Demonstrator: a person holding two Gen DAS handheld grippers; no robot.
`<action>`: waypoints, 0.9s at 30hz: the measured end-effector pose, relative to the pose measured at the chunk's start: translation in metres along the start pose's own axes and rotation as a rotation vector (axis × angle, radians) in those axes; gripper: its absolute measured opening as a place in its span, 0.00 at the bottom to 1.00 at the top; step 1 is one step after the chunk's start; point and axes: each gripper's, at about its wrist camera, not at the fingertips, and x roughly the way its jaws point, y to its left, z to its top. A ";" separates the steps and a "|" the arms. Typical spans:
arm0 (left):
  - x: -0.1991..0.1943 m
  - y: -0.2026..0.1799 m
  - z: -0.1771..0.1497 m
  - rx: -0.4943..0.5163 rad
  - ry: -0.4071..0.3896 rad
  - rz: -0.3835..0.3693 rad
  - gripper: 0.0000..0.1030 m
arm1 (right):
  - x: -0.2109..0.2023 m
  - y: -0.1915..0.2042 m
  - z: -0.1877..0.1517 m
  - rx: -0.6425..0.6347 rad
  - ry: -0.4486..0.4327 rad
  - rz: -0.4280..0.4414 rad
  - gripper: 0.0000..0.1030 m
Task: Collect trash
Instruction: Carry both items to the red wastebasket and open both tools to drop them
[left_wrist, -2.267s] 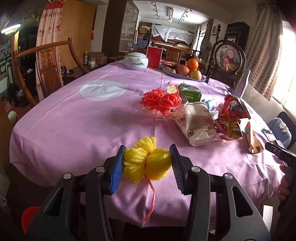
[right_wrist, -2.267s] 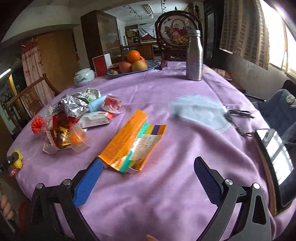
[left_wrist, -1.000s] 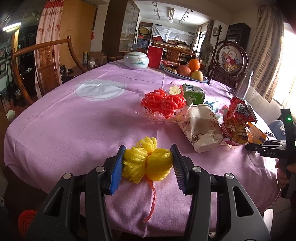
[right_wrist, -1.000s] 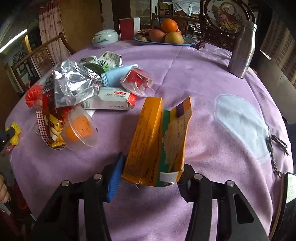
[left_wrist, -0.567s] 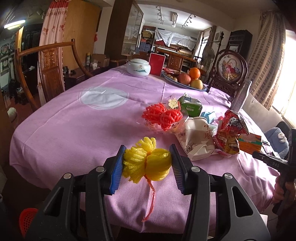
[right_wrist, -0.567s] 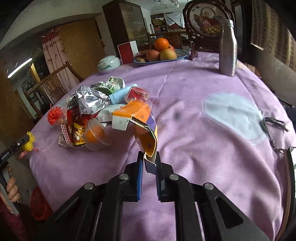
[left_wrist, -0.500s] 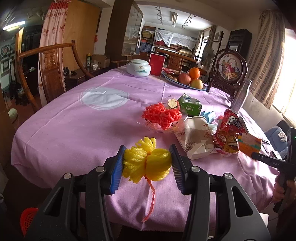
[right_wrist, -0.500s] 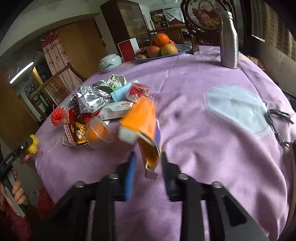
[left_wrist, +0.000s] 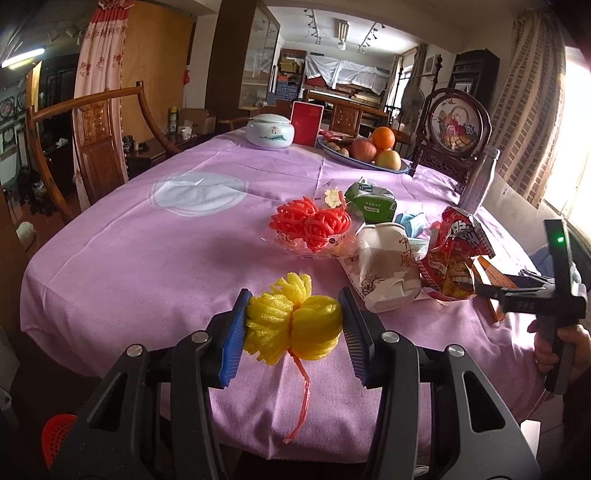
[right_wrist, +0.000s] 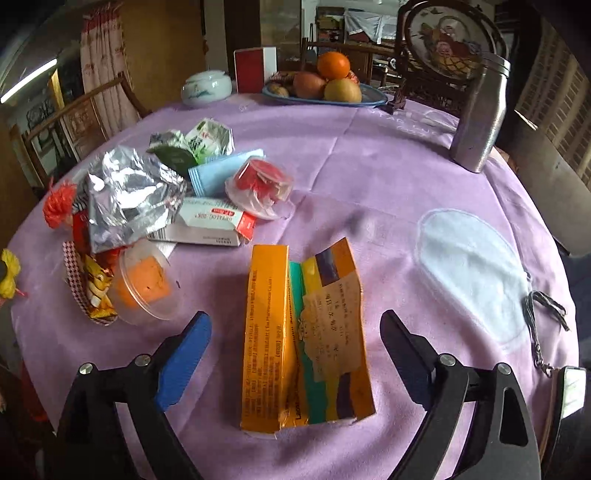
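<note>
The right gripper has just been opening, and its jaws now stand wide apart with the orange carton lying flat on the purple tablecloth between them, the pads clear of it on both sides. The carton's long axis runs near to far, almost in line with the way the fingers point, so its long sides face the two pads; its near end sits close to the gripper body and is torn open. A fresh grip, if that is the plan, would most likely come down over those long sides or pinch the near flap. The left gripper pinches a yellow foam net between its blue pads, a red string dangling from the bundle over the near table edge. Of the two, the right hand is plainly nearer the carton; the left is already loaded. Farther out, to the left of the carton in the right wrist view, lies the trash heap: a clear plastic cup holding something orange, a crumpled foil wrapper, a white medicine box, a blue packet, a clear lidded cup with red contents and a green drink pouch. At the far side a blue plate carries fruit, beside a white lidded jar. A steel bottle stands far right. Under the near left table edge, in the left wrist view, part of a red basket shows; what it holds cannot be seen.
</note>
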 end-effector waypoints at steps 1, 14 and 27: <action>0.002 0.001 0.001 -0.005 0.003 -0.001 0.47 | 0.002 0.001 0.001 -0.001 0.008 0.007 0.62; -0.038 0.013 0.013 -0.026 -0.064 0.007 0.47 | -0.100 -0.024 -0.031 0.152 -0.297 0.238 0.47; -0.140 0.116 -0.085 -0.227 -0.032 0.272 0.47 | -0.139 0.094 -0.044 -0.056 -0.326 0.560 0.47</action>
